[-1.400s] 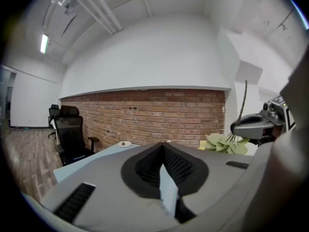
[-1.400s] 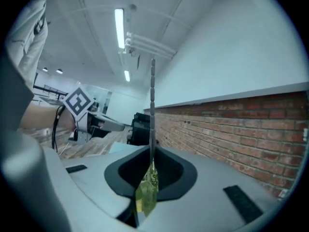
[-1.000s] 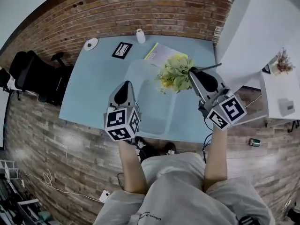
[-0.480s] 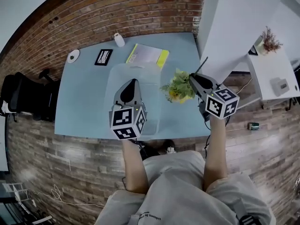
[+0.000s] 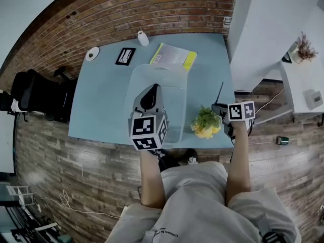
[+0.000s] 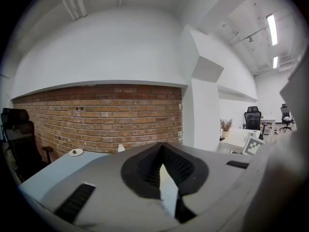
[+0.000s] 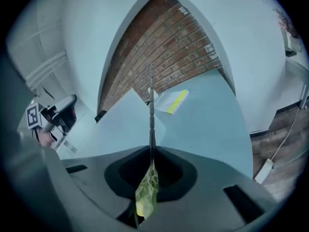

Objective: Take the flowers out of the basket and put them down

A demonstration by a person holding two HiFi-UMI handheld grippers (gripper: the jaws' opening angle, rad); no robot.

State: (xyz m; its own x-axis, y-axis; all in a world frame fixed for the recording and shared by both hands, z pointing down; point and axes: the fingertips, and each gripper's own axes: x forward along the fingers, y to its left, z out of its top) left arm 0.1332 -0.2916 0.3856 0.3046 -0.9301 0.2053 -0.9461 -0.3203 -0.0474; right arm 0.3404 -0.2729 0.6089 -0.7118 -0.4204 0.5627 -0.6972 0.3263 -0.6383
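The bunch of green and yellow flowers (image 5: 206,123) hangs over the near right edge of the pale blue table (image 5: 104,92), outside the clear plastic basket (image 5: 174,87). My right gripper (image 5: 216,109) is shut on the flowers' thin stem (image 7: 151,115). That stem runs up between its jaws, and a green leaf (image 7: 147,193) shows just below them. My left gripper (image 5: 150,89) hovers over the basket. Its jaws are closed in the left gripper view (image 6: 161,151), with nothing between them.
At the table's far side lie a yellow-edged booklet (image 5: 172,57), a black card (image 5: 126,55), a small white bottle (image 5: 143,38) and a white dish (image 5: 92,53). A black office chair (image 5: 30,87) stands to the left. A white pillar (image 5: 263,29) and a white desk with a plant (image 5: 304,47) are to the right.
My right gripper has carried the flowers from above the basket to the right and down to the table's near right edge. The left gripper stayed over the basket.
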